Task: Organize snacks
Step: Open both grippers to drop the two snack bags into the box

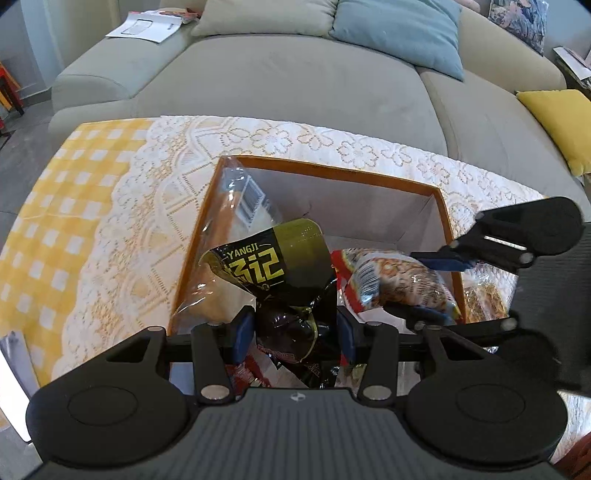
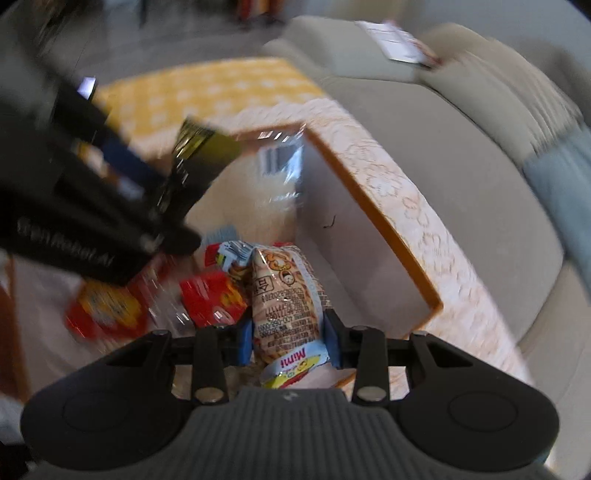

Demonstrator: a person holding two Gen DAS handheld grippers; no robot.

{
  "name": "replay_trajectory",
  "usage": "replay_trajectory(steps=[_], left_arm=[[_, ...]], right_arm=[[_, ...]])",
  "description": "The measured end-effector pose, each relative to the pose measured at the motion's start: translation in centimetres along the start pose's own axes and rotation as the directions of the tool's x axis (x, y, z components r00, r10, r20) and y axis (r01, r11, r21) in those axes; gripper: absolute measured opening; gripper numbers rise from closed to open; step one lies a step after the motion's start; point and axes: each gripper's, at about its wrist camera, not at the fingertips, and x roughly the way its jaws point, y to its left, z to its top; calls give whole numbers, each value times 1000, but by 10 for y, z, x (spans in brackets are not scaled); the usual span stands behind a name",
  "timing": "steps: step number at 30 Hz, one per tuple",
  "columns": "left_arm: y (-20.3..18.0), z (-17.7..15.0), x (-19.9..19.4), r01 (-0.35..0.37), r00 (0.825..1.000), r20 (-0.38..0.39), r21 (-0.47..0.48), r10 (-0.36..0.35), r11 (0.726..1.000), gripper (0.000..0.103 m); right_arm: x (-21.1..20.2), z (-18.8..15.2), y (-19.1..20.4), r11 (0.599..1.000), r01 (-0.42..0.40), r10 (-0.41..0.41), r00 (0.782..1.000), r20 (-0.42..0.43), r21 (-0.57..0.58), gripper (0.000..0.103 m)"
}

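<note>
My left gripper (image 1: 295, 332) is shut on a black and gold snack packet (image 1: 280, 266), held over the near side of an open box with an orange rim (image 1: 332, 173). To its right, my right gripper (image 1: 436, 286) is shut on a pale Mimi snack packet (image 1: 399, 284), also over the box. In the blurred right wrist view, the right gripper (image 2: 288, 338) clamps the Mimi packet (image 2: 288, 295) between its blue pads. There the left gripper (image 2: 159, 199) and its black packet (image 2: 199, 147) cross the upper left. Red packets (image 2: 210, 299) lie in the box.
A clear bag with a barcode (image 1: 236, 206) leans in the box's left corner. The box stands on a white lace cloth (image 1: 147, 221) over a yellow checked cloth (image 1: 55, 206). A grey sofa (image 1: 295, 85) with cushions lies behind, with papers (image 1: 144, 26) on its arm.
</note>
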Motion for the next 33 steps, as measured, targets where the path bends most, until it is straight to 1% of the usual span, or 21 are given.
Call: replay_trajectory(steps=[2,4,6,9,10,11,13,15,17,20,24,27,29,31,33], left_arm=[[0,2,3,6,1000,-2,0,-6,1000,53],[-1,4,7,4,1000,-7,-1,-4,1000,53],[1,6,10,-2,1000,-11,-4,2,1000,53],[4,7,13,7,1000,-13,-13,-7,1000,53],[5,7,13,12,1000,-13,-14,-12,1000,53],[5,7,14,15,1000,-13,-16,-15,1000,53],[4,8,15,17,1000,-13,-17,-17,1000,53],[3,8,15,21,1000,-15,-20,-21,1000,53],[3,9,15,41,999,-17,-31,-41,999,53],[-1,13,16,73,997,-15,-37,-74,997,53],[-13,17,24,72,997,-36,-14,-73,997,53],[-25,19,34,121,990,-74,-9,-122,993,53],[-33,20,40,155,983,-94,-2,-155,988,53],[-41,20,45,183,977,-114,5,-182,983,53],[-49,20,50,216,967,-145,15,-211,976,53]], right_arm=[[11,1,3,997,32,-34,999,-32,-67,37],[22,5,3,993,33,-40,997,-58,-116,37],[30,4,2,991,23,-33,997,-73,-134,38],[38,5,-3,992,30,-40,996,-80,-121,38],[39,5,-5,993,31,-41,996,-79,-117,41],[39,5,-7,993,31,-39,996,-75,-111,49],[36,6,-10,996,11,-16,998,-57,-88,60],[28,4,-14,998,-6,4,999,-38,-62,60],[20,1,-16,999,-13,12,1000,-24,-36,60],[-3,-8,-17,1000,-20,20,1000,24,-2,60],[-31,-22,-25,994,53,-62,994,88,99,60],[-47,-34,-34,976,68,-98,986,134,208,60],[-53,-44,-38,963,68,-114,980,166,259,60],[-58,-53,-40,949,78,-138,974,179,306,60],[-62,-62,-41,937,65,-136,973,188,344,60]])
